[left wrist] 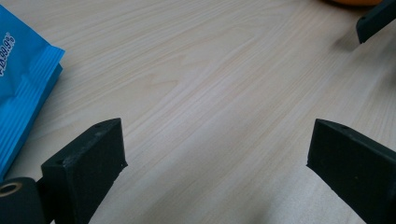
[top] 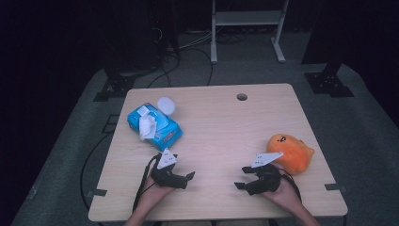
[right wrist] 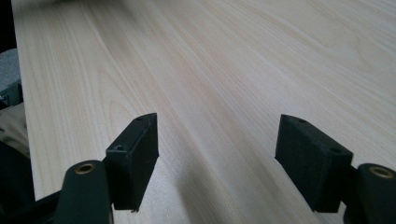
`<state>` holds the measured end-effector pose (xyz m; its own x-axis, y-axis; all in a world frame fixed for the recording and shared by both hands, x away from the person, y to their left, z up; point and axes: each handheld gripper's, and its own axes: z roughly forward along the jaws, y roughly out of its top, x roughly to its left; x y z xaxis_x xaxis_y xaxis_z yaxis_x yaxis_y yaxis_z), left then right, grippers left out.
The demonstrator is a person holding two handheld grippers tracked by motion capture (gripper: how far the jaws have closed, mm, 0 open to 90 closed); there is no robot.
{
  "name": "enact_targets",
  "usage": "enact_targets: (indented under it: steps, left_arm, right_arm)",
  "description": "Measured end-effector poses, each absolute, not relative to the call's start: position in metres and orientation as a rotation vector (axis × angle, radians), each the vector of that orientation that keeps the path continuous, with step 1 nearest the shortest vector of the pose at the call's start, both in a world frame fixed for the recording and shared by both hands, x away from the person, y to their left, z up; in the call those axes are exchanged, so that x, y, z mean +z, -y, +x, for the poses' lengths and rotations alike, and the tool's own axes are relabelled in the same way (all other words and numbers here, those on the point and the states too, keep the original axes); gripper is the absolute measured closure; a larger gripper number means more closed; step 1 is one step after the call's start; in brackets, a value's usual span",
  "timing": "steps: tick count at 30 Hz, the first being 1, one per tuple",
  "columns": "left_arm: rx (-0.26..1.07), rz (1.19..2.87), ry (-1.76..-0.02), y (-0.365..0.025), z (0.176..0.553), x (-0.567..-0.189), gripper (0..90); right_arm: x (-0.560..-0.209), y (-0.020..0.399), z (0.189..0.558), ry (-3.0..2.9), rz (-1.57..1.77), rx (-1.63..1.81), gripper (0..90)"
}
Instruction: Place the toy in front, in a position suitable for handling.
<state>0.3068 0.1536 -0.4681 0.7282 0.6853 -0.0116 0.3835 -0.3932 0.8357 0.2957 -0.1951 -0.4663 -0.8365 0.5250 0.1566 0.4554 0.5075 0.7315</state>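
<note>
Resting on the pale wooden table (top: 221, 127), your left gripper (top: 181, 176) and right gripper (top: 247, 179) stand wide open, empty. Nearest your right lies the soft orange plush toy (top: 291, 151): light, squashy; pinch its plump middle.

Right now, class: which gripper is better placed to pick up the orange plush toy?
The right gripper. It rests open on the table just beside the orange plush toy, while the left gripper, also open, sits across the table nearer the blue wipes pack.
</note>
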Motion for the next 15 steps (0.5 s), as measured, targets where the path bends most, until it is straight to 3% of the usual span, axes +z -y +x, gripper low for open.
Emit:
enact_targets:
  steps: [15]
  left_arm:
    - [0.411, 2.016, -0.819, -0.153, 0.308, -0.468, 3.3]
  right_arm:
    - [-0.44, 0.198, 0.288, -2.576, 0.814, 1.305, 30.2]
